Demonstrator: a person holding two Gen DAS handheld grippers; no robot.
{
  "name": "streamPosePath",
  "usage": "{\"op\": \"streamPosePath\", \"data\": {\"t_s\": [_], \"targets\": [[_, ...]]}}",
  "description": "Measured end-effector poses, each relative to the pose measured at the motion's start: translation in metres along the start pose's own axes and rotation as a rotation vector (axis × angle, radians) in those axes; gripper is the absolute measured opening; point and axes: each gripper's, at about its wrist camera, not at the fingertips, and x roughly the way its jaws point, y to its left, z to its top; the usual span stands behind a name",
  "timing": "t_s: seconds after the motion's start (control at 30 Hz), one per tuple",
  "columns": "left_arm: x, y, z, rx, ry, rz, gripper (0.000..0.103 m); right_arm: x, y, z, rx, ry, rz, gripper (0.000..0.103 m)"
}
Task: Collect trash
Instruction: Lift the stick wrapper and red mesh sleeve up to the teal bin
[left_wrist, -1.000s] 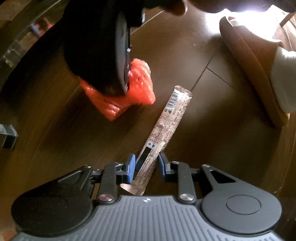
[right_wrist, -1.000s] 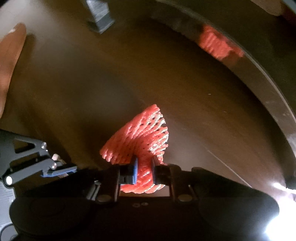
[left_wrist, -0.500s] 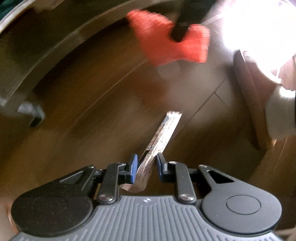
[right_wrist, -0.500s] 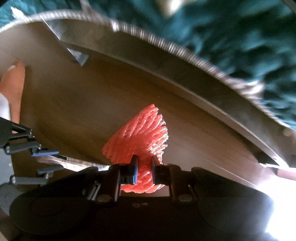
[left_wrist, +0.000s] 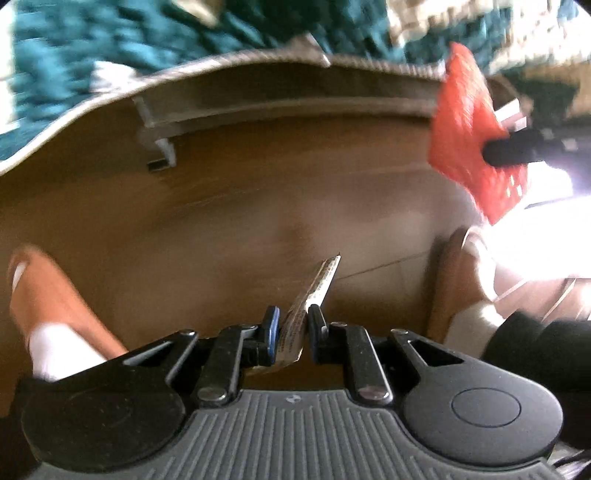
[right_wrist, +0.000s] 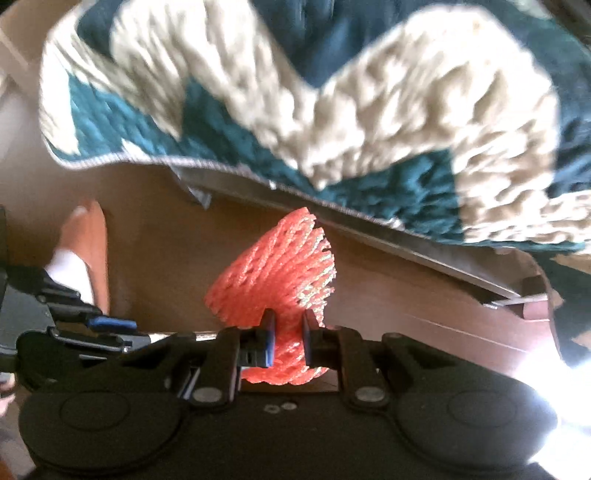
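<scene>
A long thin stick wrapper (left_wrist: 318, 282) with a barcode hangs off the floor between the pads of my left gripper (left_wrist: 291, 328). Its jaws are closing and pinch the wrapper's lower end. A red foam fruit net (right_wrist: 280, 266) is clamped low in my right gripper (right_wrist: 286, 336), which is shut on it, and the net fans out above the fingertips. From the left wrist the same net (left_wrist: 465, 147) shows at the upper right, held by the right gripper's dark fingers (left_wrist: 517, 149). Both grippers point down at the brown wooden floor (left_wrist: 258, 206).
A thick teal and beige rug (right_wrist: 332, 92) lies beyond a metal rail (left_wrist: 258, 107) at the floor's edge. A person's feet in tan slippers (left_wrist: 48, 295) and white socks stand left and right (left_wrist: 454, 280). Strong glare fills the right side.
Both grippers have risen from the floor with the wrapper and the net. The floor has dropped away and the rug has come into view. The left gripper has rolled.
</scene>
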Motion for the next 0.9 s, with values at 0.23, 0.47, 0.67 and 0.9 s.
{"op": "streamPosePath", "data": {"t_s": [0.23,0.47,0.67,0.9], "targets": [[-0.104,0.015,-0.02,-0.239,-0.134,-0.13,0.015,-0.071,0.008,-0.011,0.047,-0.096,-0.002,0.013],[-0.214,0.012,-0.041,-0.325,-0.368,-0.215,0.014,-0.152,0.037,-0.019,0.013,-0.231,-0.023,0.013],[-0.301,0.003,-0.05,-0.32,-0.578,-0.257,0.013,-0.224,0.055,-0.019,-0.021,-0.367,-0.049,0.013],[-0.378,-0.019,-0.044,-0.26,-0.752,-0.298,0.013,-0.286,0.071,-0.004,-0.057,-0.512,-0.096,0.013]]}}
